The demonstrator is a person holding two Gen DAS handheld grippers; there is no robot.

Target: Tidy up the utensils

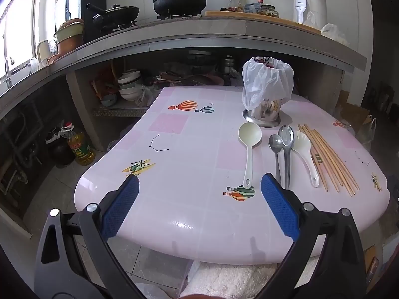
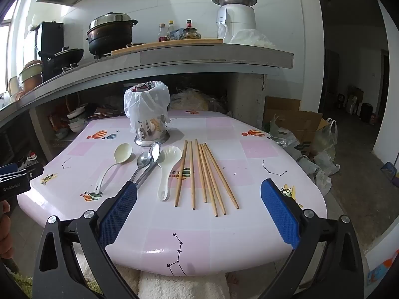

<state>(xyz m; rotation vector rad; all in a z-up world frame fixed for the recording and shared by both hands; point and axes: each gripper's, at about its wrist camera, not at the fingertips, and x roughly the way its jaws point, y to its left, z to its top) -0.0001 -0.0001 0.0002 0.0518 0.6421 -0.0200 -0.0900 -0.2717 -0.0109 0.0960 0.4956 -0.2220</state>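
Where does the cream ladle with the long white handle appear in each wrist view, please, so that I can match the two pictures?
Left wrist view: the cream ladle lies right of centre, leftmost of the utensils, its bowl nearest the holder.
Right wrist view: it lies left of centre, again leftmost in the row.
Shared landmark: the steel utensil holder wrapped in a white plastic bag, just behind the spoons.

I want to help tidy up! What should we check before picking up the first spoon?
1. Left gripper open, nothing between its fingers: ok.
2. Right gripper open, nothing held: ok.
3. Holder upright on the table: ok.
4. Holder's mouth free: not ok, a white bag covers the top.
5. Utensils easy to reach: ok, ladle, two metal spoons, rice scoop and chopsticks lie flat.
6. Metal spoons apart: not ok, they touch.
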